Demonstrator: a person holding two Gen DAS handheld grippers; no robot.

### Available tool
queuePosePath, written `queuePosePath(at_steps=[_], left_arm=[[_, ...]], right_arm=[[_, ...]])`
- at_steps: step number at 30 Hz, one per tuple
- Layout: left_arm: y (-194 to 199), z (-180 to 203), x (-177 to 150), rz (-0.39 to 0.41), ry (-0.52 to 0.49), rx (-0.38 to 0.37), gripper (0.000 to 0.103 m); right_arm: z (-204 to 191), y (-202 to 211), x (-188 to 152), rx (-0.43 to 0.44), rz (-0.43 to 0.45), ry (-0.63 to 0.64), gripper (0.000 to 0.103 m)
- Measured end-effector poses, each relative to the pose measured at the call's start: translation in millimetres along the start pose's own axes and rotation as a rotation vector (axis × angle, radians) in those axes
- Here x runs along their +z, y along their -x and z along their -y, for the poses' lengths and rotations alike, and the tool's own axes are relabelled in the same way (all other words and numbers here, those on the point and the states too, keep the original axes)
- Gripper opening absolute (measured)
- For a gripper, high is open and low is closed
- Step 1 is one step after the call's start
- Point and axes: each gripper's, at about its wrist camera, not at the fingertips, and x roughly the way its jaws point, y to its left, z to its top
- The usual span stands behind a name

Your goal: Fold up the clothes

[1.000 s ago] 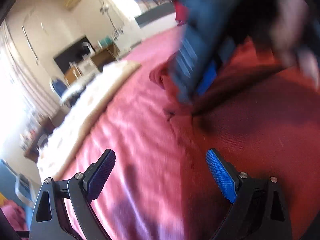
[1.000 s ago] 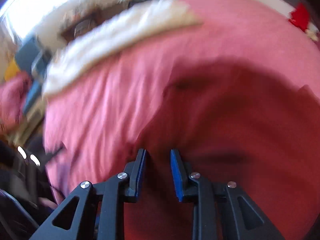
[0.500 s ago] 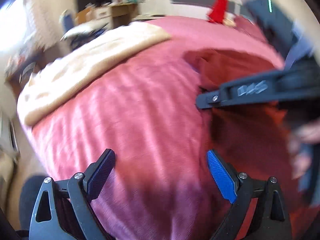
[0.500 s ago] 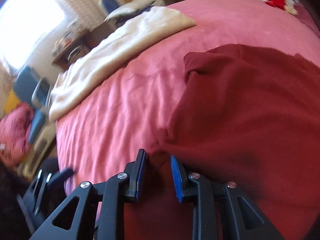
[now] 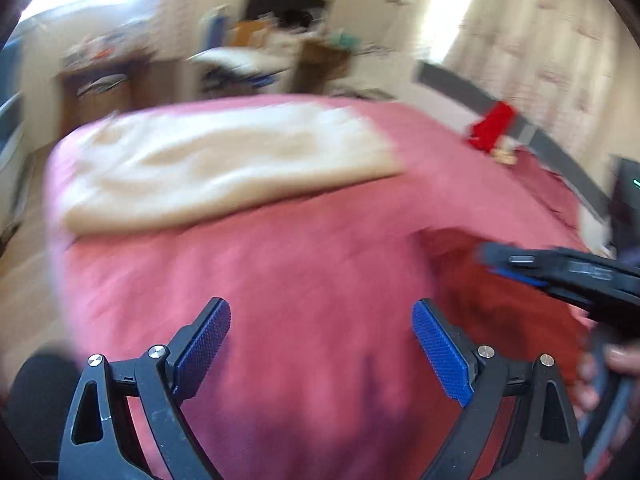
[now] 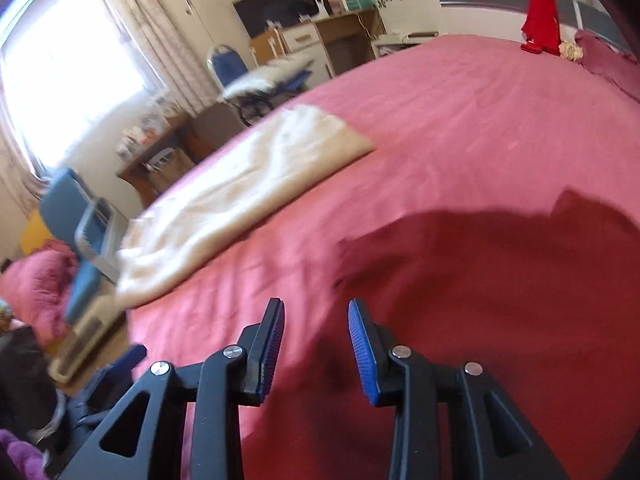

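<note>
A dark red garment (image 6: 500, 300) lies spread on the pink bed cover (image 6: 460, 120). My right gripper (image 6: 316, 344) hovers above the garment's left edge, its jaws a little apart with nothing between the blue pads. In the left wrist view the same garment (image 5: 500, 312) shows at the right, with the right gripper (image 5: 496, 260) reaching over it from the right edge, held by a hand (image 5: 616, 360). My left gripper (image 5: 320, 344) is wide open above bare pink cover (image 5: 280, 272), to the left of the garment, and holds nothing. The left wrist view is blurred.
A cream blanket (image 6: 240, 196) lies along the bed's far left side, and it also fills the upper left of the bed as the cream blanket (image 5: 224, 172). A red item (image 6: 540, 20) hangs at the grey headboard. A blue chair (image 6: 80, 216), a pink bundle (image 6: 36, 284) and desks stand beyond the bed's left edge.
The left view has rolled until the bed sits level, and it has drawn back from the garment. The right gripper has lifted off the garment's edge and its jaws stand slightly wider.
</note>
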Motion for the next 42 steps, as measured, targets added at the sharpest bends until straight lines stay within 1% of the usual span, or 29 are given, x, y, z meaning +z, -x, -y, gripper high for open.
queuePosePath(at_steps=[2, 3, 5, 7, 8, 9, 12, 13, 14, 15, 17, 19, 20, 22, 24, 26, 28, 29, 30, 31, 33, 34, 35, 36, 38, 39, 41, 42], left_arm=[[-32.1, 31.6, 8.4, -0.031, -0.122, -0.045, 0.094], [-46.7, 44.2, 8.4, -0.055, -0.175, -0.054, 0.094], [-74.0, 61.6, 0.9, -0.111, -0.246, -0.050, 0.094], [-89.5, 62.6, -9.3, -0.173, -0.265, -0.006, 0.094], [-92.1, 59.1, -14.5, -0.193, -0.256, 0.007, 0.094], [-91.1, 55.7, -17.8, -0.193, -0.242, 0.010, 0.094], [-84.9, 57.8, -27.8, -0.181, -0.264, 0.049, 0.094], [-83.8, 58.5, -30.3, -0.176, -0.273, 0.057, 0.094], [-82.6, 57.9, -31.0, -0.171, -0.272, 0.057, 0.094], [-81.3, 56.3, -31.2, -0.171, -0.266, 0.054, 0.095], [-78.7, 52.6, -31.6, -0.174, -0.251, 0.048, 0.095], [-76.0, 49.0, -32.0, -0.176, -0.235, 0.041, 0.095], [-74.8, 47.4, -32.5, -0.176, -0.228, 0.040, 0.095], [-72.0, 43.8, -34.2, -0.177, -0.211, 0.039, 0.095], [-68.8, 40.5, -36.5, -0.177, -0.197, 0.039, 0.095], [-65.1, 38.1, -38.5, -0.178, -0.183, 0.033, 0.095], [-61.3, 35.5, -40.6, -0.180, -0.168, 0.025, 0.095], [-59.4, 34.2, -41.6, -0.181, -0.161, 0.021, 0.095], [-57.3, 33.0, -42.7, -0.181, -0.157, 0.021, 0.095], [-55.0, 31.8, -43.9, -0.181, -0.154, 0.024, 0.095], [-49.9, 30.4, -47.8, -0.180, -0.148, 0.030, 0.094], [-47.5, 29.3, -49.4, -0.179, -0.144, 0.033, 0.095], [-44.2, 29.0, -52.0, -0.178, -0.140, 0.034, 0.095], [-43.7, 27.3, -52.0, -0.177, -0.137, 0.035, 0.095], [-40.0, 30.3, -53.0, -0.178, -0.136, 0.037, 0.095], [-38.5, 30.6, -53.4, -0.179, -0.137, 0.037, 0.095], [-34.4, 27.2, -53.1, -0.182, -0.138, 0.016, 0.095], [-31.2, 24.4, -52.9, -0.183, -0.140, 0.003, 0.094]], right_arm=[[15.5, -17.3, 23.7, -0.037, -0.059, 0.026, 0.031], [19.6, -25.8, 34.9, -0.051, -0.088, 0.065, 0.029], [20.7, -37.3, 50.1, -0.061, -0.135, 0.166, 0.029], [10.4, -49.3, 56.5, -0.017, -0.199, 0.273, 0.028], [2.6, -57.1, 56.1, 0.008, -0.239, 0.336, 0.026], [-3.3, -67.5, 53.2, -0.006, -0.278, 0.396, 0.021], [-14.2, -102.4, 42.8, -0.147, -0.380, 0.545, 0.021], [-13.9, -108.0, 43.7, -0.157, -0.397, 0.541, 0.022], [-10.3, -108.3, 48.3, -0.134, -0.400, 0.492, 0.019], [-7.0, -107.9, 52.3, -0.109, -0.404, 0.450, 0.010], [-4.6, -105.8, 54.5, -0.091, -0.419, 0.431, 0.006], [-5.6, -102.3, 55.6, -0.091, -0.411, 0.429, 0.004], [-5.4, -98.2, 58.1, -0.098, -0.383, 0.414, 0.003], [-1.2, -87.1, 66.8, -0.118, -0.286, 0.351, 0.000], [8.5, -78.9, 76.2, -0.125, -0.189, 0.260, 0.000], [18.3, -66.8, 75.3, -0.098, -0.131, 0.177, 0.001], [28.2, -53.5, 71.3, -0.060, -0.085, 0.097, 0.010], [33.1, -46.8, 69.2, -0.041, -0.062, 0.057, 0.019], [37.2, -35.4, 65.1, -0.027, -0.026, 0.021, 0.023], [39.5, -19.5, 58.4, -0.019, 0.014, -0.004, 0.023], [35.7, 4.6, 39.3, -0.037, 0.056, 0.003, 0.023], [28.7, 7.1, 26.9, -0.050, 0.053, 0.025, 0.023], [23.5, 5.4, 13.5, -0.059, 0.031, 0.049, 0.023], [17.9, -6.3, 2.8, -0.069, -0.015, 0.067, 0.023], [5.5, -47.4, -13.8, -0.091, -0.154, 0.090, 0.023], [-0.9, -60.6, -21.5, -0.115, -0.179, 0.120, 0.024], [-16.3, -57.1, -24.1, -0.176, -0.107, 0.205, 0.024], [-19.5, -46.2, -21.7, -0.181, -0.084, 0.186, 0.024]])
